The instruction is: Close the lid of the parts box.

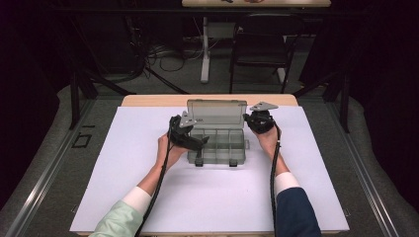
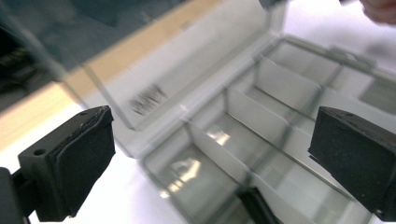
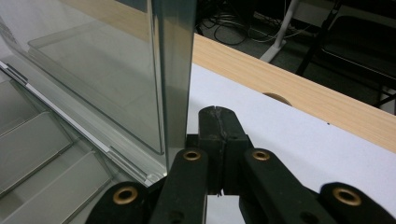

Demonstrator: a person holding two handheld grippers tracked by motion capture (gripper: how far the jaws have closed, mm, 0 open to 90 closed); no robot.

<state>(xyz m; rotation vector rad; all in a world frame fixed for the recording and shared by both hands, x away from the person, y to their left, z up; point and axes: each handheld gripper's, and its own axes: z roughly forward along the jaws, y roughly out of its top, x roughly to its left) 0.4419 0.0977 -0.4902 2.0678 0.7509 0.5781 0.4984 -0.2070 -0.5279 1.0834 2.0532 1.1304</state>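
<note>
Here the clear box (image 1: 217,140) sits open in the middle of the white table (image 1: 123,163), its lid (image 1: 216,112) standing up at the back. The left hand-held gripper (image 1: 197,144) hangs spread wide over the empty slots, and the right hand-held gripper (image 3: 218,135) is pressed together, holding nothing, beside the lid's edge. A bump could slam the lid or push the light box; nothing else is near.

A light wooden table (image 1: 148,100) carries a white sheet (image 1: 148,197) that covers nearly all of its top, leaving a strip of wood bare along the far edge. Directly on the sheet sits 1 clear plastic compartment box (image 1: 217,148), its lid raised upright at the far side. Its compartments look empty, though blur leaves that unsure.
</note>
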